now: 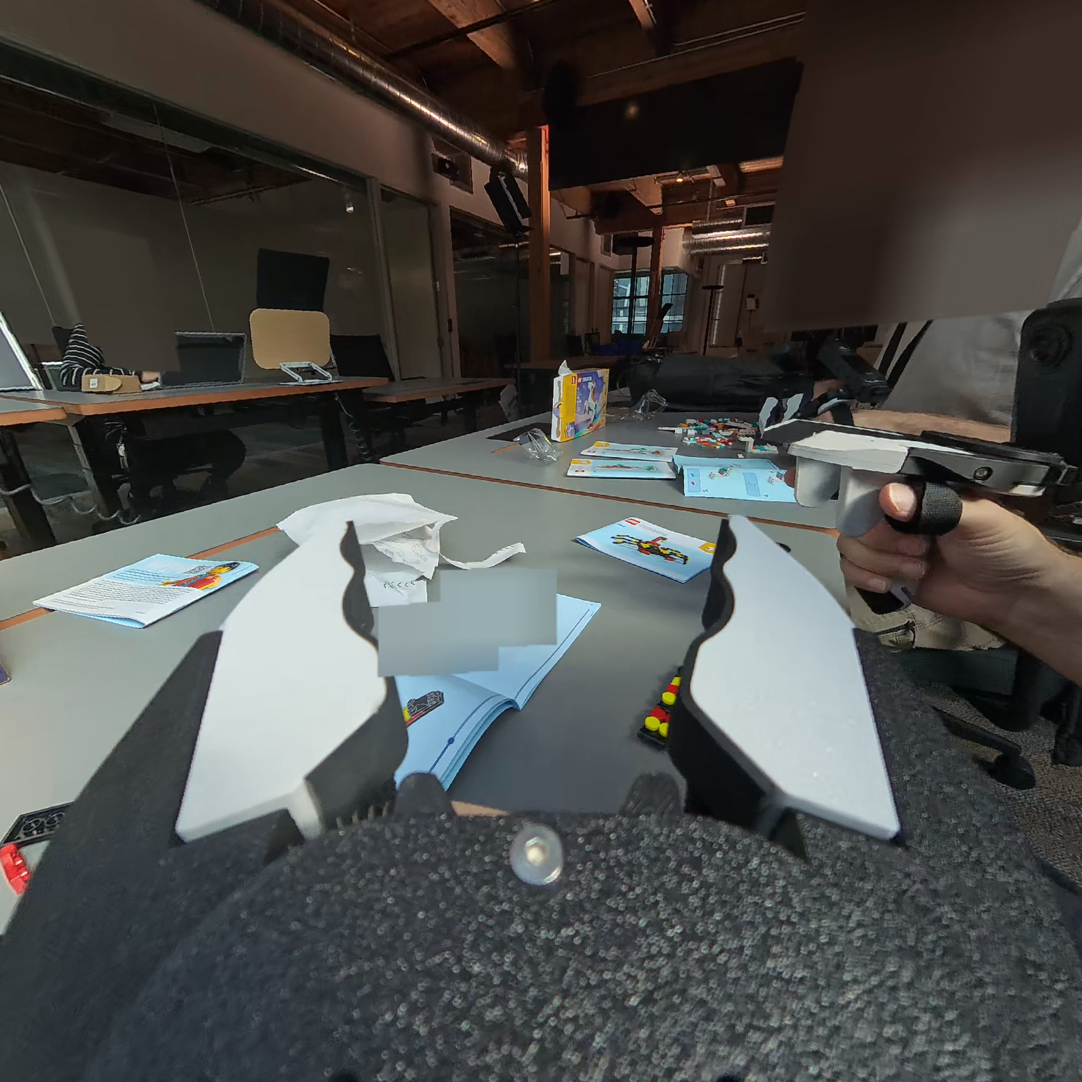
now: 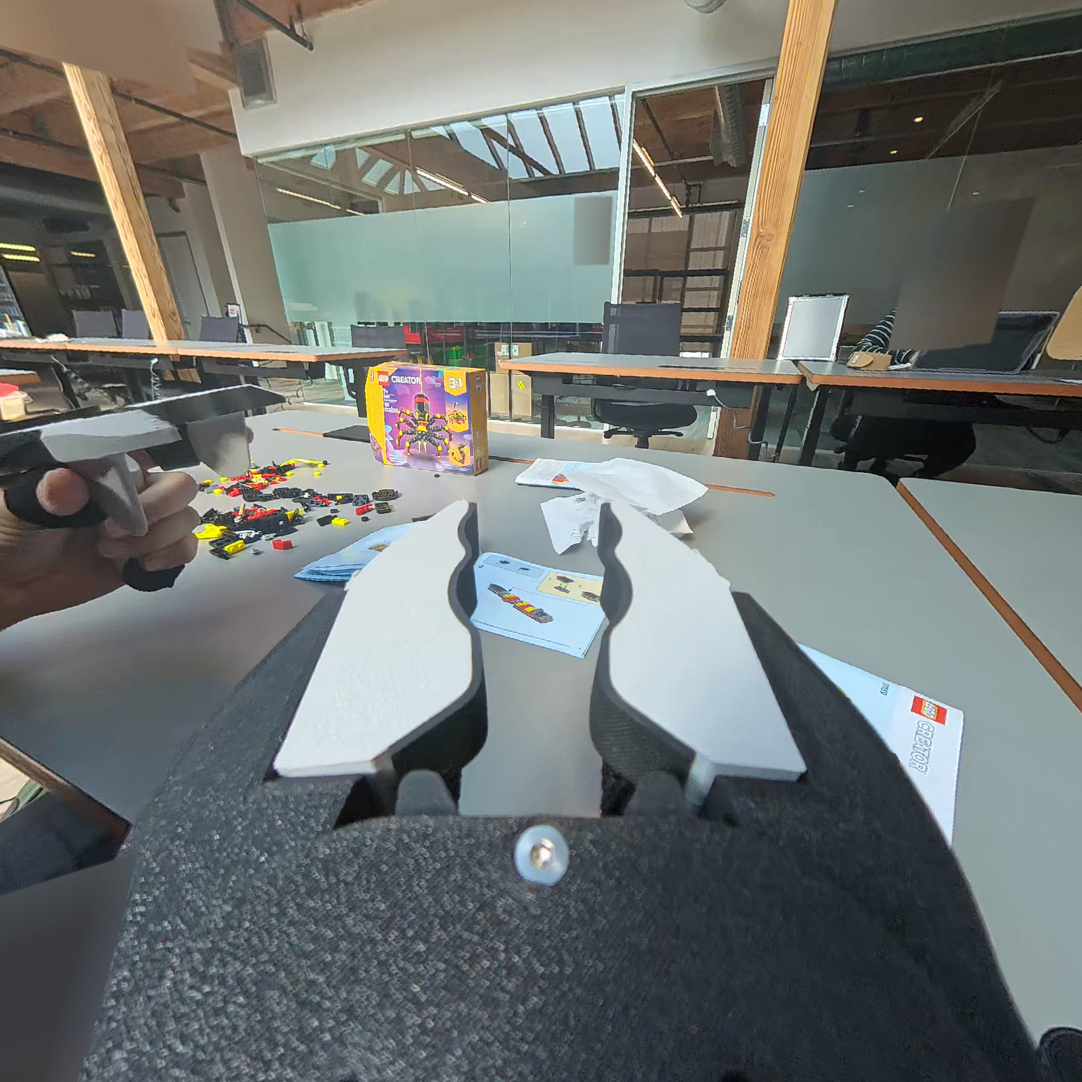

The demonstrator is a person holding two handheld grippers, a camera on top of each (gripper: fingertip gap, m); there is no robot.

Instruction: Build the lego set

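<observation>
Left claw: jaws spread wide, nothing between them, held above the grey table.
Right claw: jaws apart with a narrower gap, empty, also above the table.
Under the left claw: an open blue instruction booklet, with a small black, red and yellow brick assembly lying on the table just beside the right finger.
Under the right claw: the same open booklet page, showing pictures of a long brick part.
Loose bricks: a scattered pile of black, red and yellow pieces on the table, left of the right claw, near the hand that holds the left claw.
Box: purple and yellow, standing upright beyond the pile.
Paper: crumpled white bag and scraps, past the claw tips.
Other booklets: one closed ahead of the left claw, one well off to its left.
</observation>
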